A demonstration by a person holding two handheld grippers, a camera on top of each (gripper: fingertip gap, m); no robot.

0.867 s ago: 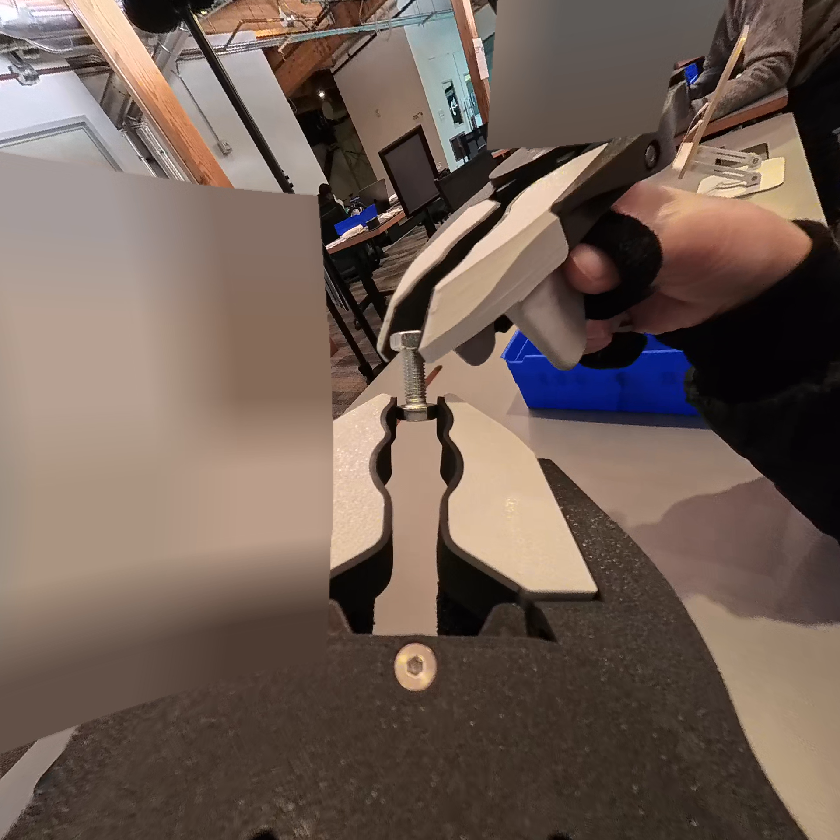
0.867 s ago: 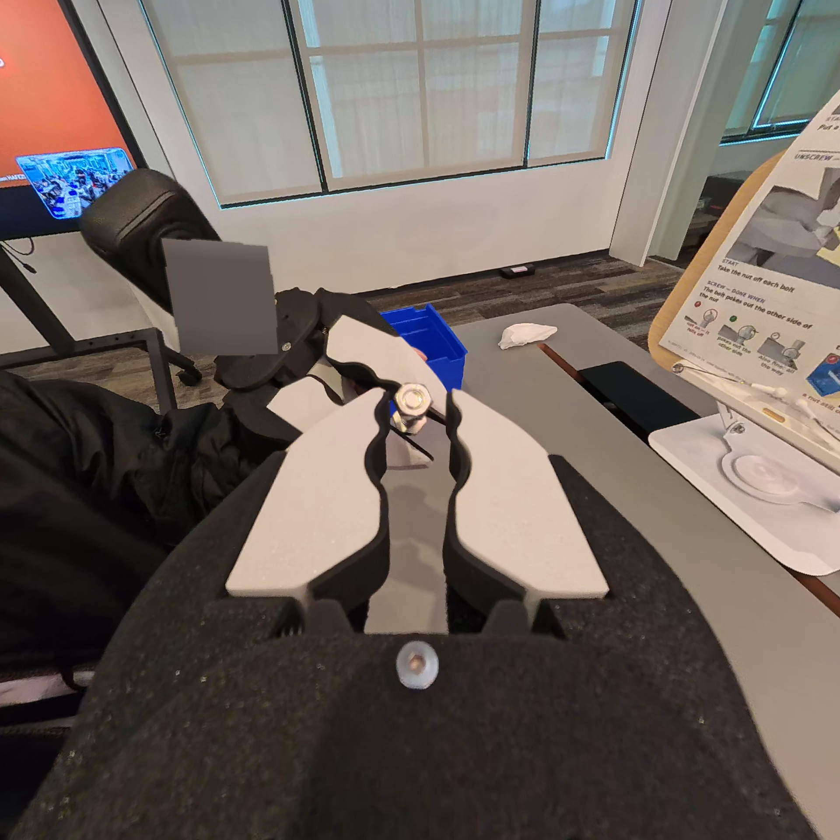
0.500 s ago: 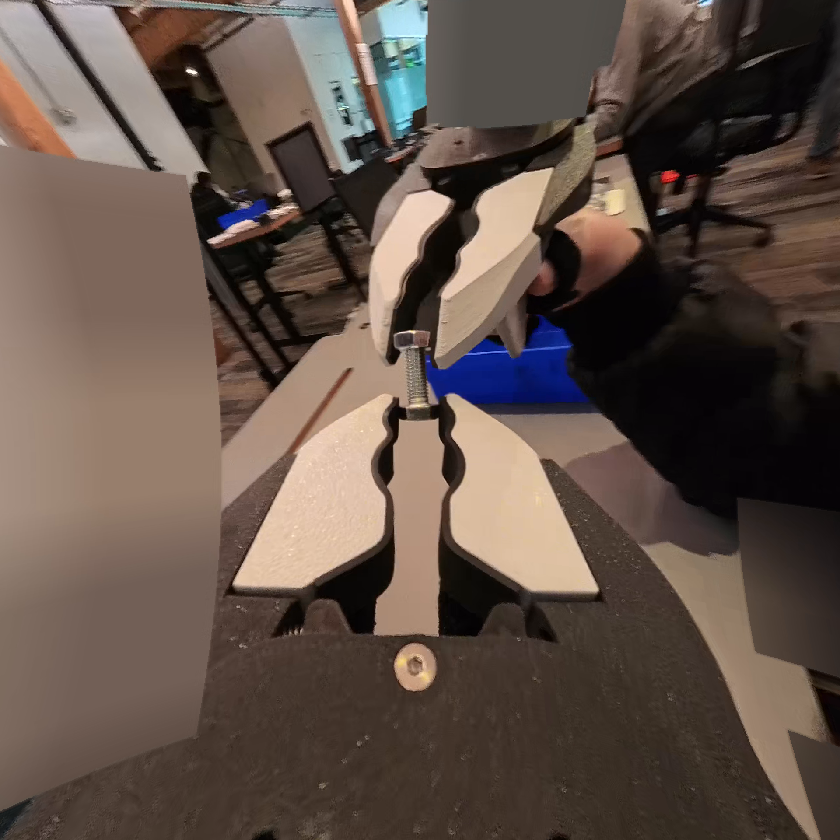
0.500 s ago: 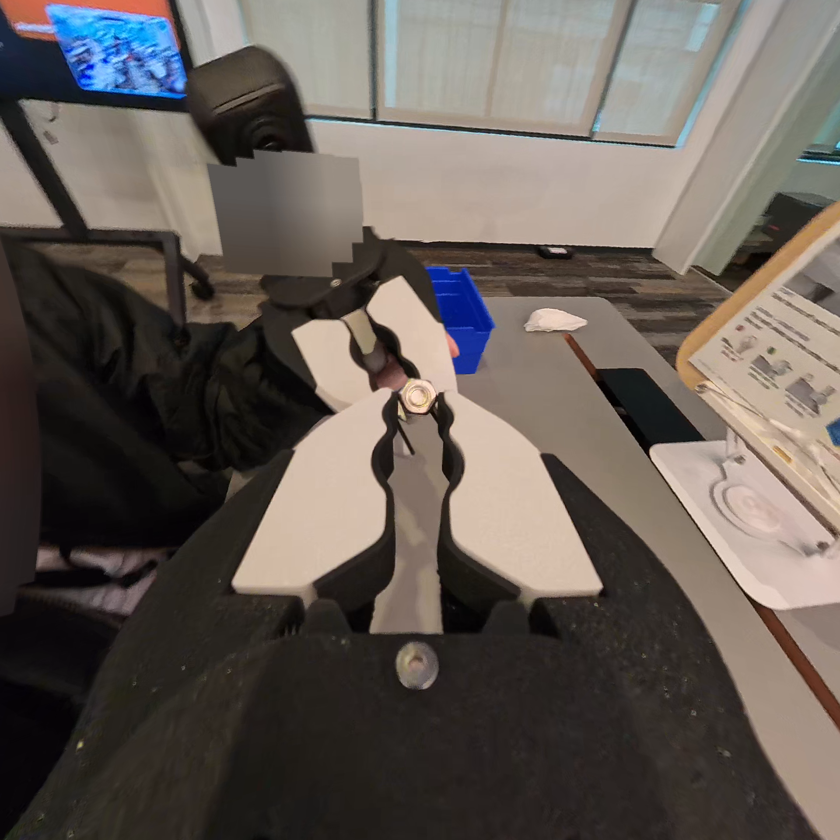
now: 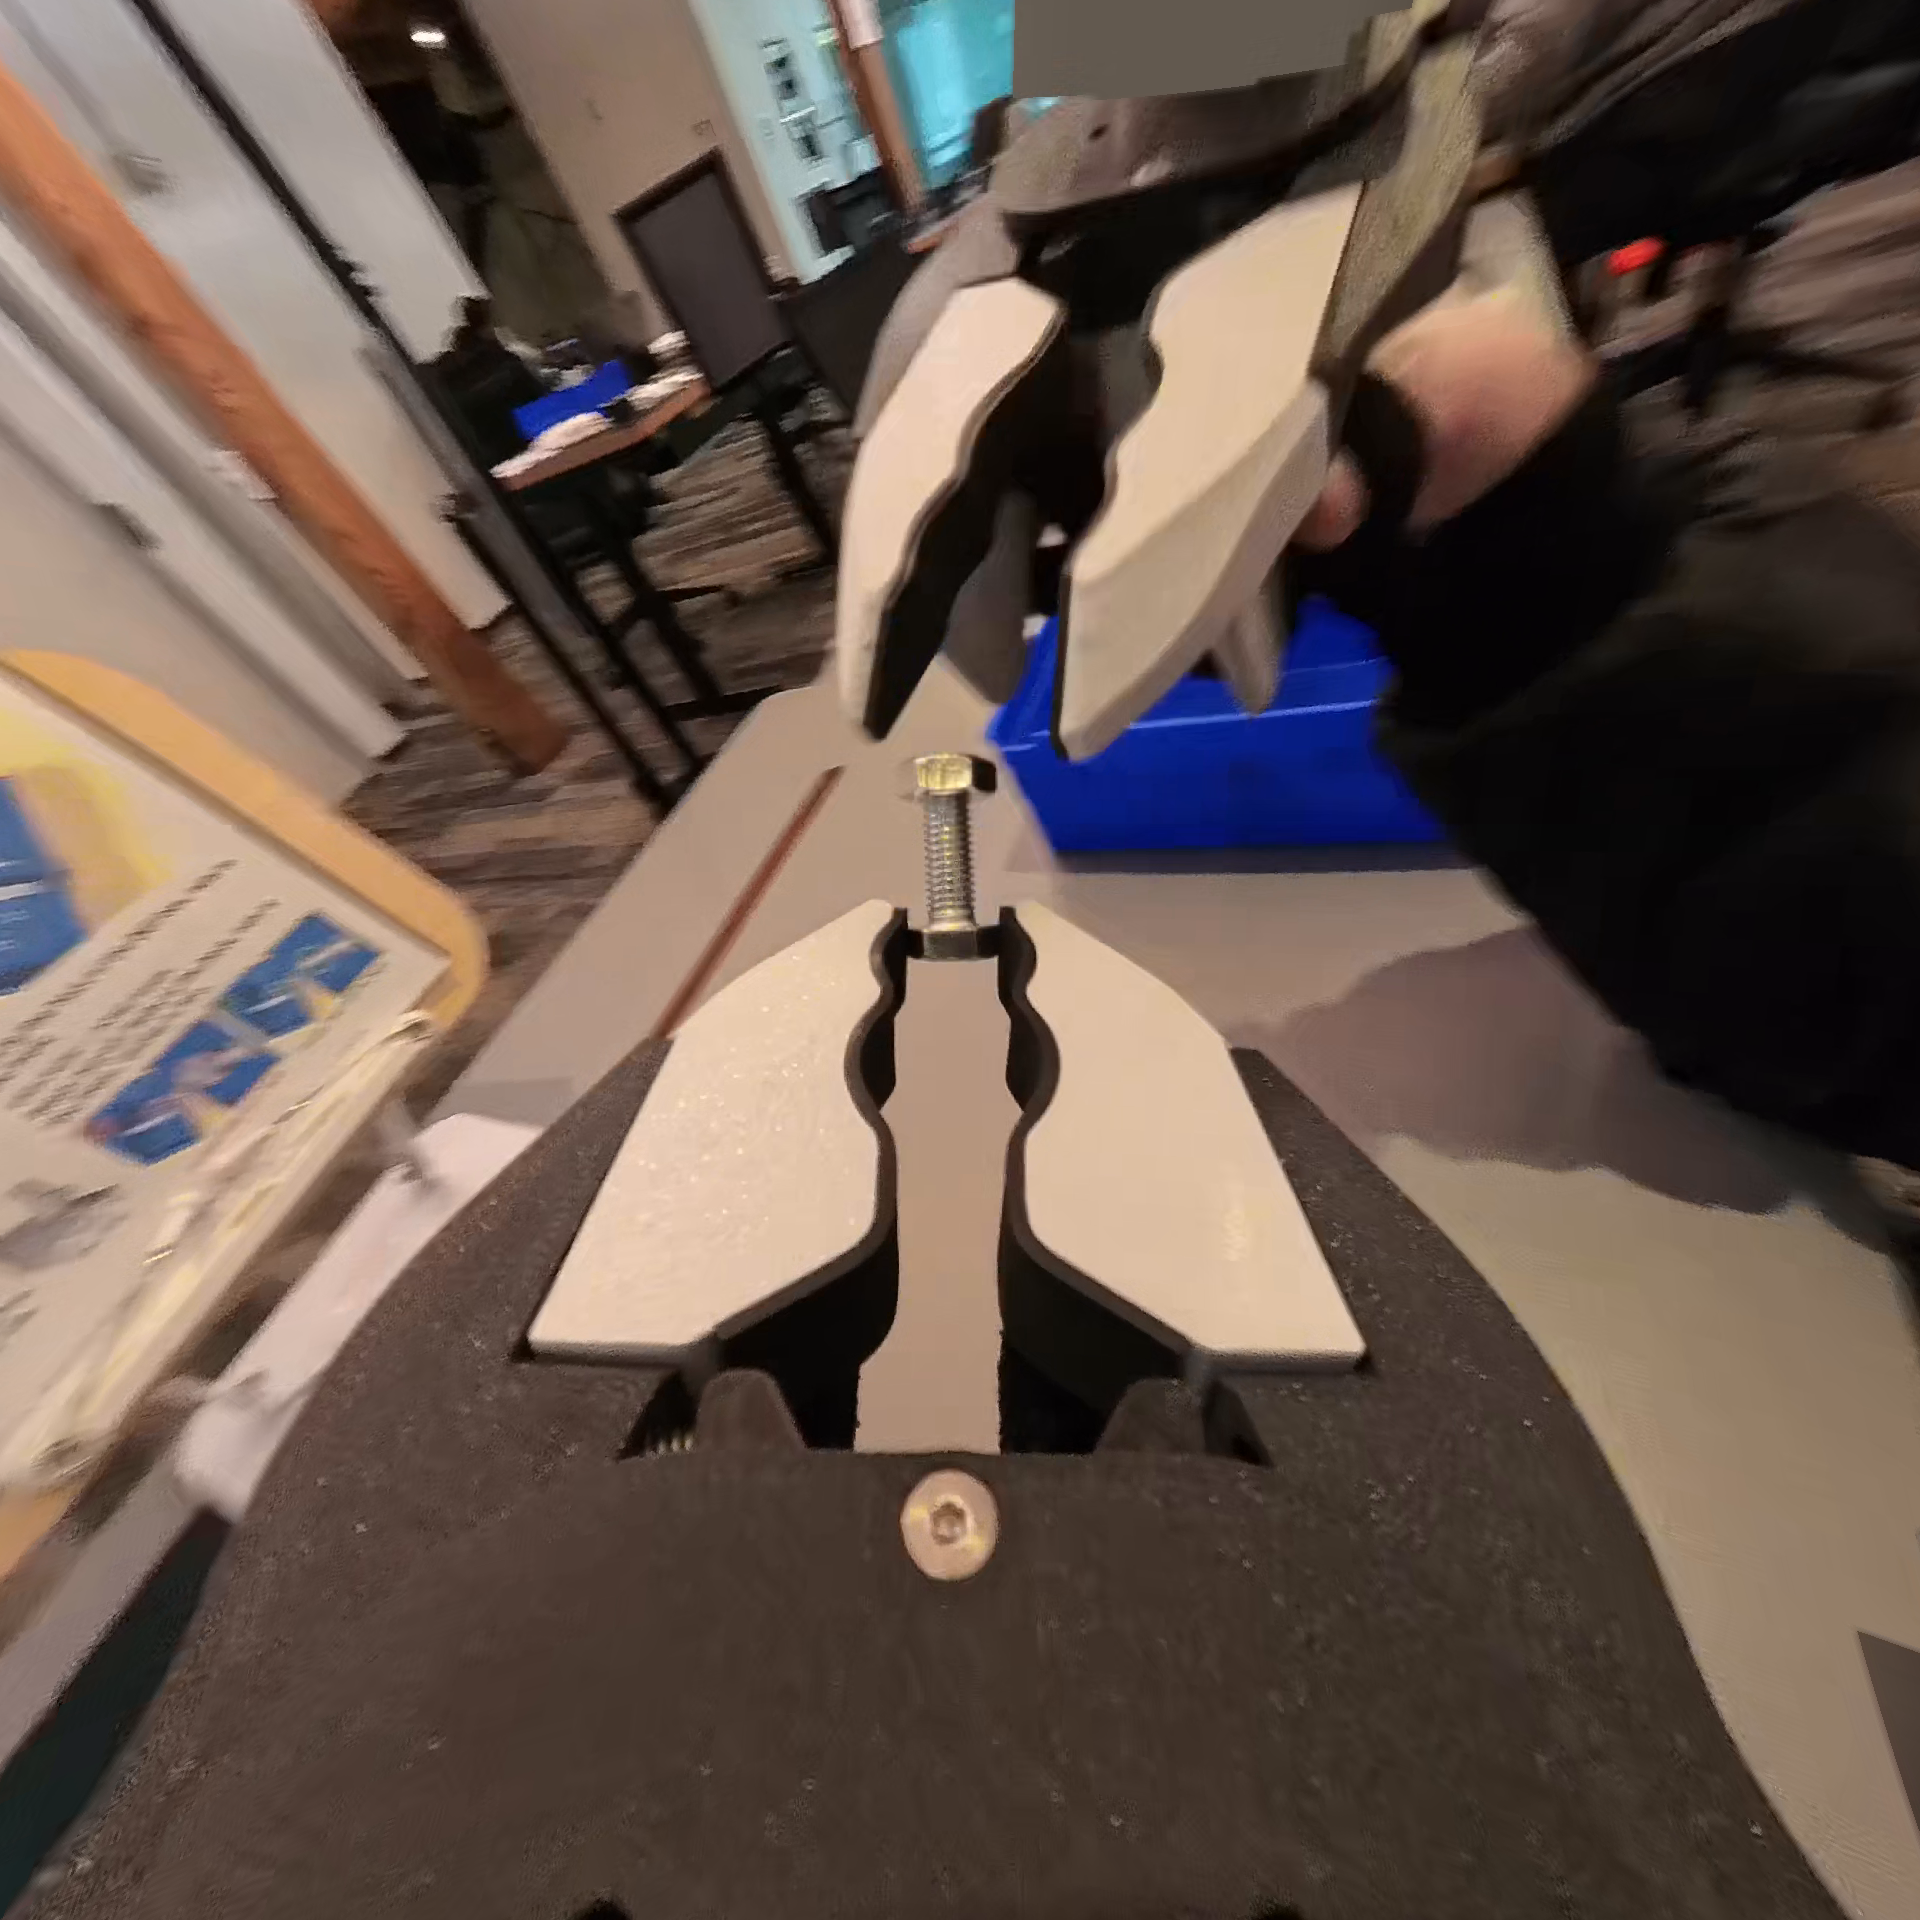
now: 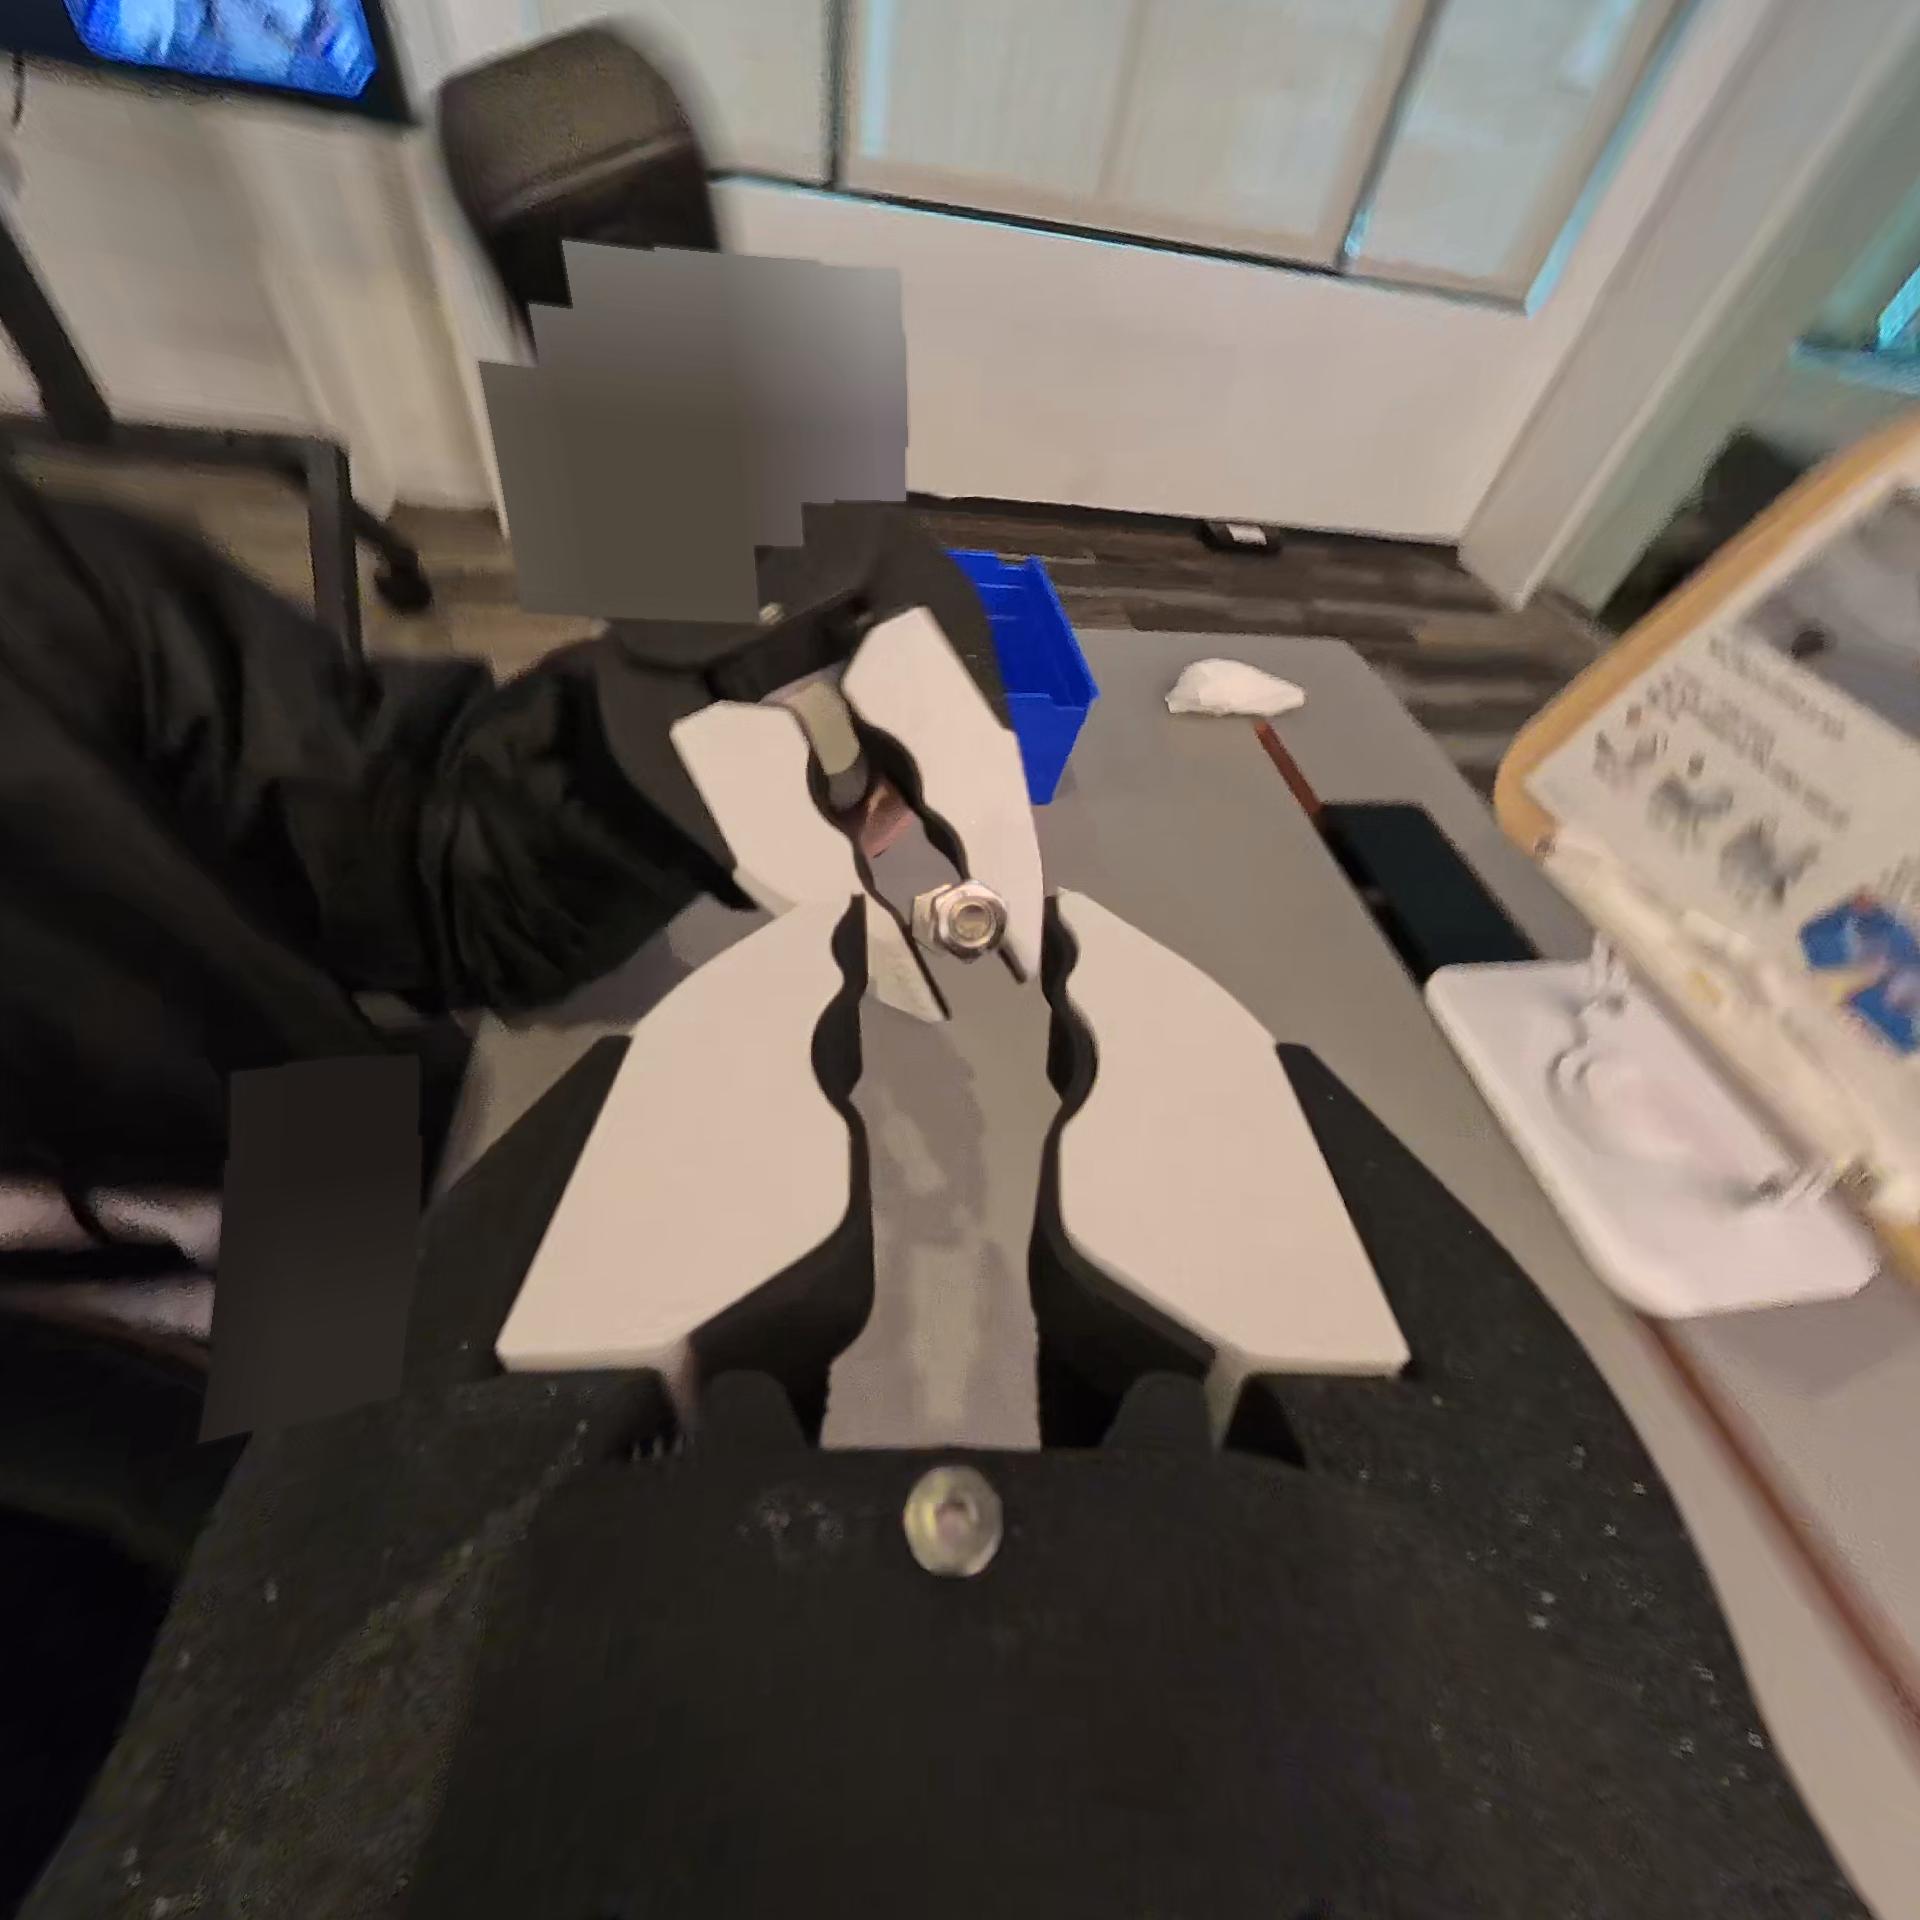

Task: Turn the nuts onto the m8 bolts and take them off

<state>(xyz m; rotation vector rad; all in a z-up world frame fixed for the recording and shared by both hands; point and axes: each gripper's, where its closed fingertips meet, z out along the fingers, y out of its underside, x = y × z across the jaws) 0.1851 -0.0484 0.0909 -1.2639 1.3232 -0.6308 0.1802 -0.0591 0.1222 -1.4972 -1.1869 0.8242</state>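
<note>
My left gripper (image 5: 954, 930) is shut on a steel nut (image 5: 954, 943) at its fingertips. A silver M8 bolt (image 5: 948, 842) is threaded in the nut and stands up from it, with its hex head (image 5: 948, 774) on top. My right gripper (image 5: 971, 727) hangs just above the bolt head, jaws open, touching nothing. In the right wrist view the right gripper (image 6: 956, 906) is open around empty air. Beyond it, the left gripper (image 6: 966, 940) holds the nut and bolt (image 6: 966, 925), with the bolt head facing the camera.
A blue bin (image 5: 1216, 748) stands on the grey table (image 5: 1195, 956) behind the grippers. An instruction board (image 6: 1714, 831) on a white base (image 6: 1621, 1143) stands at the table's side. A white crumpled cloth (image 6: 1231, 688) and a black pad (image 6: 1423, 894) lie nearby. Less than 4 cm separates the two grippers' tips.
The right gripper was shut on the bolt head and swung around it. It has now opened, let the head go and drawn back a little. The left gripper keeps its hold on the nut.
</note>
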